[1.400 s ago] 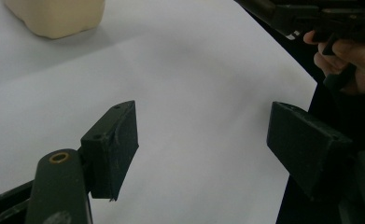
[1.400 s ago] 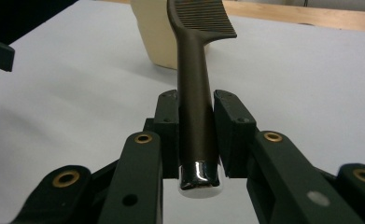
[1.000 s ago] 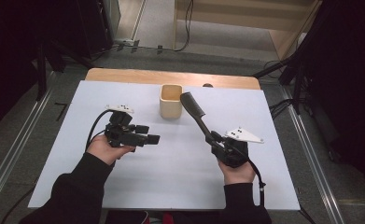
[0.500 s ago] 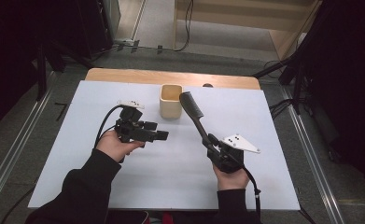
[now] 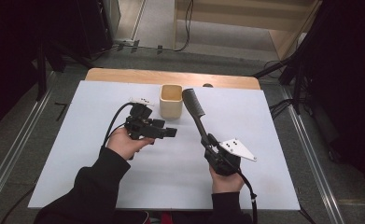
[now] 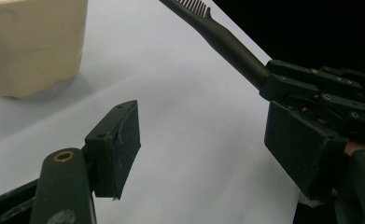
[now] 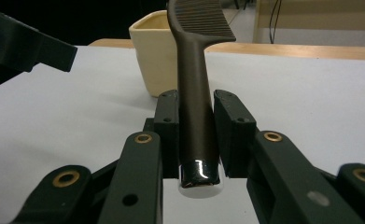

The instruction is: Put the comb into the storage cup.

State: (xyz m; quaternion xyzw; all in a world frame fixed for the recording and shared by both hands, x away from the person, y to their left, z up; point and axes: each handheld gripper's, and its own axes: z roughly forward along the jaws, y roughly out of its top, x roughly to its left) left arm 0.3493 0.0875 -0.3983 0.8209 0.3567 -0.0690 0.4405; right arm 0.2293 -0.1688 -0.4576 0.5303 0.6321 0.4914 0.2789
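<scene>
The right tool is clamped on the handle of a dark comb. In the right gripper view its two pads press against either side of the handle, near its glossy butt end, and the toothed head rises up and away from the jaws. In the high view the comb slants from the tool toward the far side of the bench, its head raised just beside the cream cup, to that cup's right. Whether the head touches the cup cannot be told.

The left tool has its jaws well apart with nothing between them. In the left gripper view only bare white bench surface lies in the gap between the two pads. It points to the right, toward the comb's handle, and sits in front of the cup, not touching it.

The cup stands upright near the far edge of the bench, between the two tools.
</scene>
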